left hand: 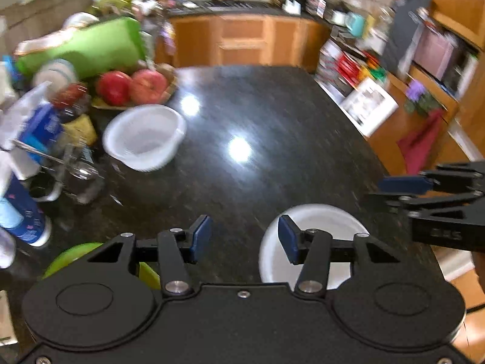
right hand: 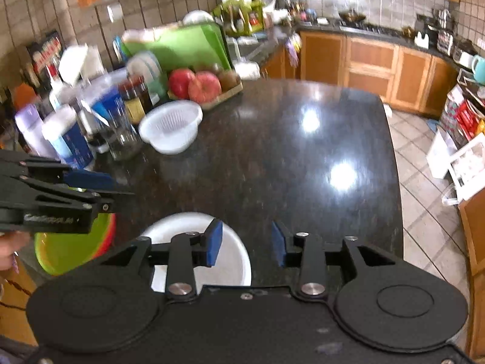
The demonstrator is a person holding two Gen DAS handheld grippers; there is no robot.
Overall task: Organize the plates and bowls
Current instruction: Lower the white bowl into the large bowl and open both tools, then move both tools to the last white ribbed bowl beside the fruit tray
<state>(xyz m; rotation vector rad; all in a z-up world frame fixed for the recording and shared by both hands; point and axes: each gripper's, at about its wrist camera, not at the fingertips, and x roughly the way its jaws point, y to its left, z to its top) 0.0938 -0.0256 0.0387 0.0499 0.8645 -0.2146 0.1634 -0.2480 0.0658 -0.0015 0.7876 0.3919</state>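
Black granite worktop (right hand: 272, 151) is carrying the dishes apart from each other; the white plate (right hand: 218, 251) is lying at the near edge, the green bowl (right hand: 60, 251) just beside it, the white colander (right hand: 171, 127) farther back. The left claw (left hand: 244, 238) and the right claw (right hand: 247, 244) are both hovering spread and gripping nothing; I am judging that the organizing is hardly begun and all stacking is remaining.

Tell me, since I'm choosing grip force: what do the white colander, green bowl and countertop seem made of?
White colander: likely plastic, matte, with moulded slots and thin rim handles. Green bowl: probably plastic or melamine, glossy, with an orange rim. Countertop: polished dark speckled stone, probably granite, mirroring ceiling lights.
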